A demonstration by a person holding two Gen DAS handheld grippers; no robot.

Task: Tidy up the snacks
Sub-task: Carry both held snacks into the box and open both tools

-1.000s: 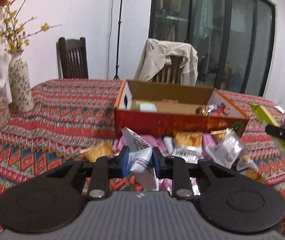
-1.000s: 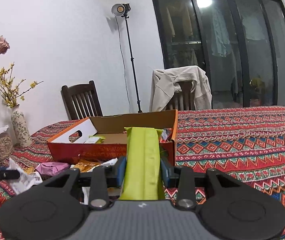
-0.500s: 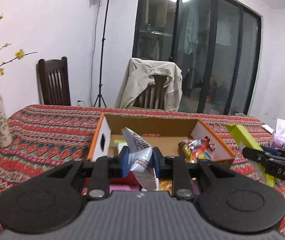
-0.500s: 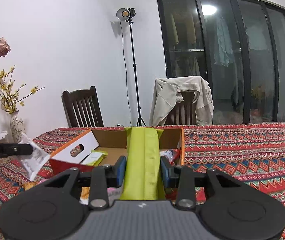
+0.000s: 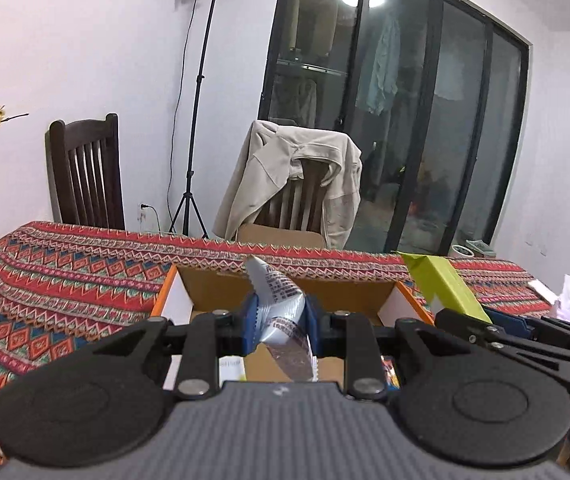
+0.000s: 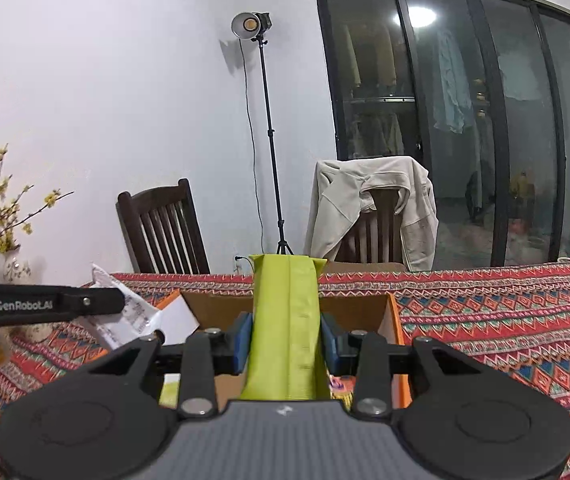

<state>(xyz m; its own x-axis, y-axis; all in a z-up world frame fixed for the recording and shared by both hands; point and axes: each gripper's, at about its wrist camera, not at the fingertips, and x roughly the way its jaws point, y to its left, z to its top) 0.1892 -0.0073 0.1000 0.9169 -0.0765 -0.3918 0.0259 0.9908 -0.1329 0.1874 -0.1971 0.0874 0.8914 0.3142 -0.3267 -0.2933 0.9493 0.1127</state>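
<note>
Both grippers are now hovering closer over the cardboard box [image 5: 365, 294], the left gripper [image 5: 279, 316] clenching a silver packet [image 5: 281, 306], the right gripper [image 6: 286, 338] a green pack [image 6: 287, 320], for dropping inside

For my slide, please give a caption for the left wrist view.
Left gripper holds a silver snack packet above the open cardboard box.

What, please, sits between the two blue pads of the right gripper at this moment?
In the right wrist view, the right gripper is clamped on a lime-green snack packet, standing upright between the pads, over the open cardboard box.
</note>
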